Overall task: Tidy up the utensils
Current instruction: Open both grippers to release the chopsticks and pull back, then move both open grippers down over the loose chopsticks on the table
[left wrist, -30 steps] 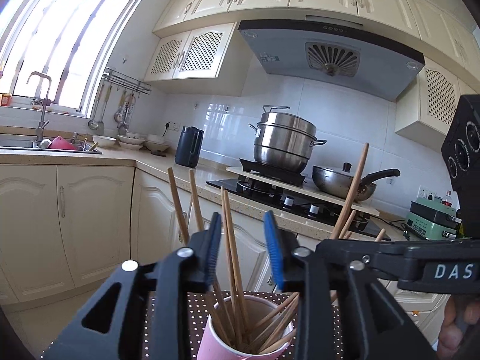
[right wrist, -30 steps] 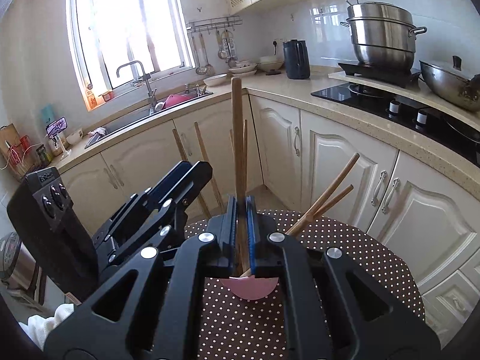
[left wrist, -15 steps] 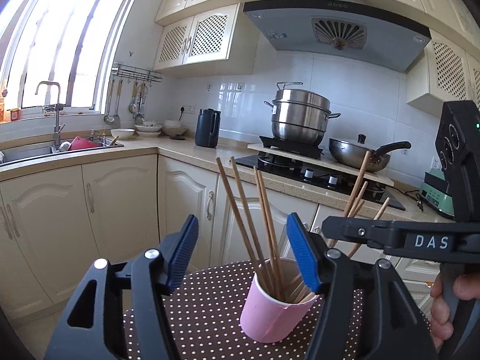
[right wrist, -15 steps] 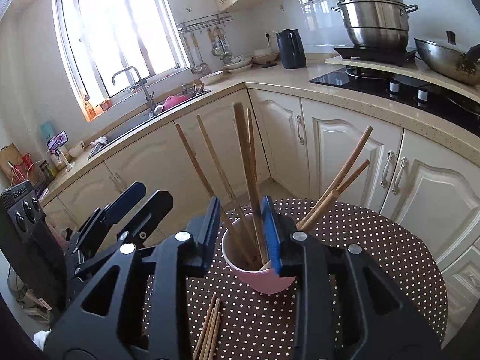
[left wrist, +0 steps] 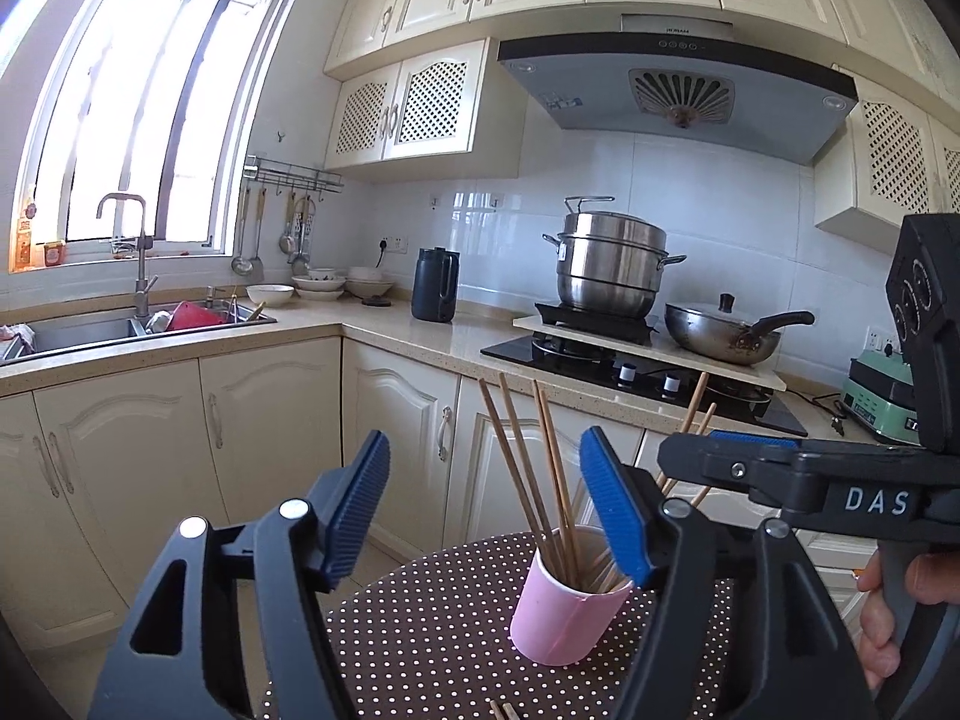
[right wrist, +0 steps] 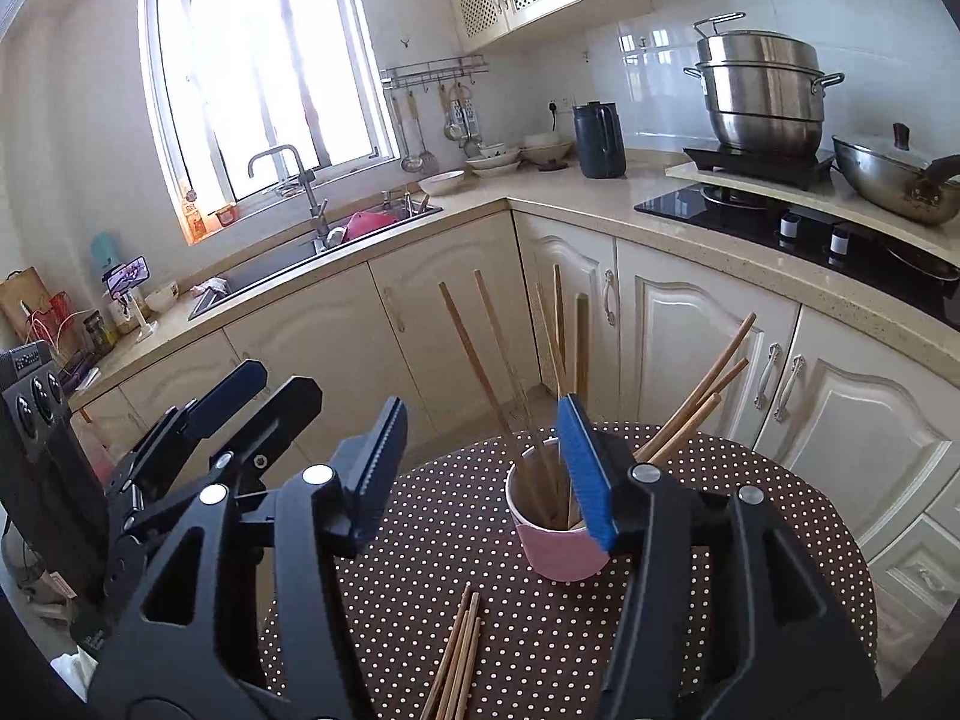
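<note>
Both my grippers hang open over the pink cup (right wrist: 561,552) of chopsticks (right wrist: 543,372) on the dotted round table (right wrist: 750,504).

My left gripper (left wrist: 486,510) and right gripper (right wrist: 483,468) have just been opening; neither grips anything. Only the right wrist view shows loose chopsticks (right wrist: 459,648) lying flat near the cup, long axes toward me. The left view alone shows a hand (left wrist: 894,618) on the right gripper's handle. The cupped sticks stand tips-up, fanning outward.
</note>
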A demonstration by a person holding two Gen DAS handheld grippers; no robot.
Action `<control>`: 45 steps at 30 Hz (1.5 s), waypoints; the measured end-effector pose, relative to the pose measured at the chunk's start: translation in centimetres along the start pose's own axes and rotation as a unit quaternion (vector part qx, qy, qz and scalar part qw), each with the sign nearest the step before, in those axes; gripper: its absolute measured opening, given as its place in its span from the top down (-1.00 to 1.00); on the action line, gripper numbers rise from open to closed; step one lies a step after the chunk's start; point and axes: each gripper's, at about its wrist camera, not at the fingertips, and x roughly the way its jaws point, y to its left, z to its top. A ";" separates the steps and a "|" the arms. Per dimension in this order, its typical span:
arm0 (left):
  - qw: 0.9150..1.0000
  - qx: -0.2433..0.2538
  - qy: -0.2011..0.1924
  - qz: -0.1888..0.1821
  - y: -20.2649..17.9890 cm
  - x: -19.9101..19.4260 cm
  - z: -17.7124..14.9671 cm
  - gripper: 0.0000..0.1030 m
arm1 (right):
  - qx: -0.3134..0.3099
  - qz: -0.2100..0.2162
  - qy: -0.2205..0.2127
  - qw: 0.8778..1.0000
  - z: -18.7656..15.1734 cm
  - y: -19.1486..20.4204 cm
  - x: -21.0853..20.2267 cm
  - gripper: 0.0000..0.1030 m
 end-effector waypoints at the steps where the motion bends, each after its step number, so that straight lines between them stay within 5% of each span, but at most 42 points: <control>1: 1.000 0.000 -0.001 0.000 -0.1 -0.5 0.2 -0.29 | -0.002 -0.001 -0.004 1.000 0.0 0.3 -0.6 -0.04; 17: 0.999 0.032 -0.015 0.019 -2.1 -10.7 1.1 -0.34 | -0.028 -0.026 -0.058 0.998 -3.0 5.3 -10.4 -0.16; 26: 0.999 0.033 -0.005 0.011 -3.2 -13.6 -0.4 -0.34 | -0.021 -0.030 -0.053 0.998 -6.4 5.7 -12.5 -0.16; 40: 0.997 0.055 0.055 0.016 -4.7 -11.7 -4.5 -0.34 | 0.007 -0.027 -0.007 1.000 -11.3 3.9 -10.7 -0.16; 45: 0.993 0.057 0.107 0.015 -4.5 -9.3 -6.5 -0.34 | 0.006 -0.041 0.029 0.999 -13.2 2.9 -8.4 -0.16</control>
